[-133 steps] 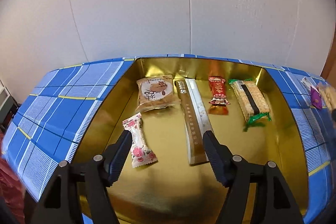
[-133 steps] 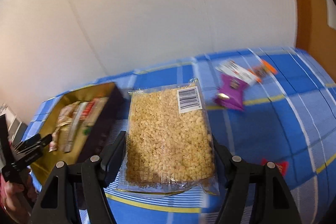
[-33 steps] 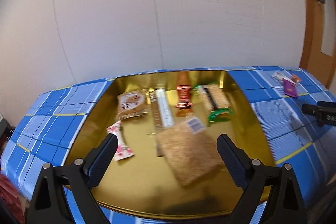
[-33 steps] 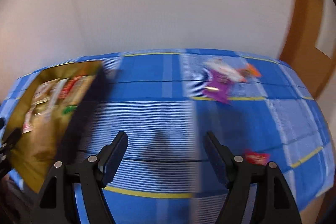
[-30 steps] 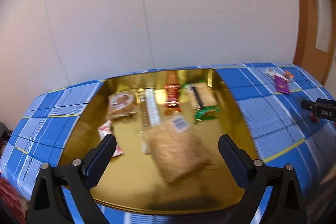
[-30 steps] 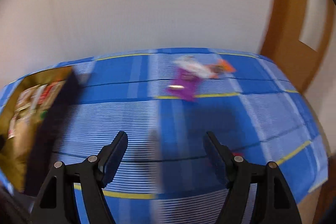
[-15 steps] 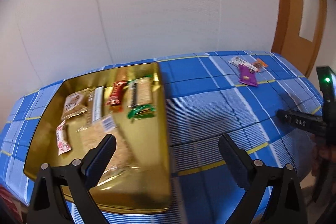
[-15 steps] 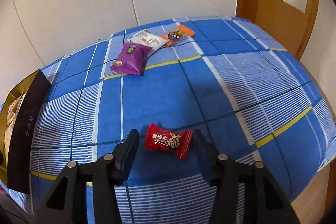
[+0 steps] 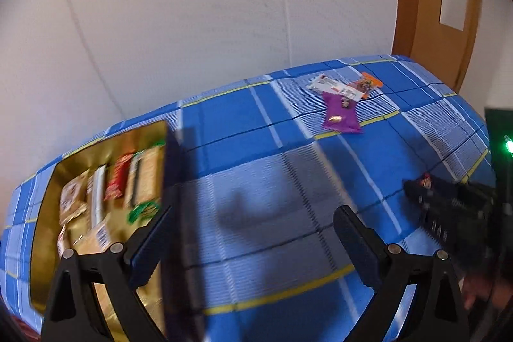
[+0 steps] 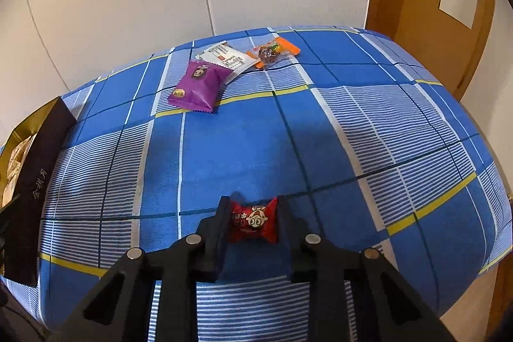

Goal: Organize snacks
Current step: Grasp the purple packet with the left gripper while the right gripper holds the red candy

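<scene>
Right gripper [image 10: 253, 221] jaws closing, red candy [image 10: 254, 223] pinched between them on blue cloth [image 10: 243, 149]; left gripper [image 9: 250, 233] held wide, empty, beside gold tray [image 9: 48, 233].

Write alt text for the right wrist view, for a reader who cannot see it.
The right tool is closing its jaws on a red wrapped candy that lies between them on a blue plaid tablecloth. Farther back lie a purple packet, a white packet and an orange-ended snack; a gold tin's dark wall shows at the left edge.
</scene>
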